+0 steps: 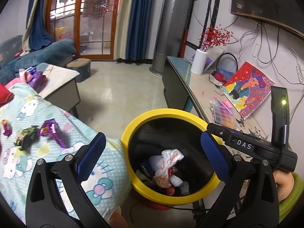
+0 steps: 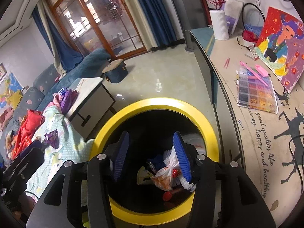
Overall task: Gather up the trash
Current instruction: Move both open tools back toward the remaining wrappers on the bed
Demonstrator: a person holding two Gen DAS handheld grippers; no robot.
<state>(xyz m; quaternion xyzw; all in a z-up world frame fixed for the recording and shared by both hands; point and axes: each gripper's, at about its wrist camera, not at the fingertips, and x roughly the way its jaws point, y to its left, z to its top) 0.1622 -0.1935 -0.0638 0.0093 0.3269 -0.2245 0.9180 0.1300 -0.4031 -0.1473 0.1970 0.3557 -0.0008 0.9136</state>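
- Presently, left gripper point(image 1: 152, 152): blue-padded fingers spread wide, nothing between them; poised above the near rim of the yellow-rimmed bin point(image 1: 190, 116), left finger over the quilt edge.
- Right gripper point(image 2: 151, 155): fingers parted, nothing pinched; hanging directly over the bin mouth point(image 2: 155, 102); same unit seen from the left wrist view at the bin's right side, held by a hand point(image 1: 283, 184) in a green sleeve.
- Bin contents: knotted white plastic bag point(image 1: 169, 163) with red print; red round item point(image 2: 168, 195) beside it; white and dark scraps beneath, too jumbled to identify.
- Uncollected trash: purple foil wrapper point(image 1: 50, 131) and green-black wrapper point(image 1: 26, 137) lying close together on the Hello Kitty quilt point(image 1: 38, 104), left of the bin and well apart from both grippers.
- Surroundings: long counter point(image 2: 224, 60) right of the bin, bearing a bead organiser box point(image 2: 255, 91), a colourful portrait canvas point(image 2: 283, 43) and a white ribbed vase point(image 2: 220, 24); pale tiled floor point(image 1: 117, 87) beyond.
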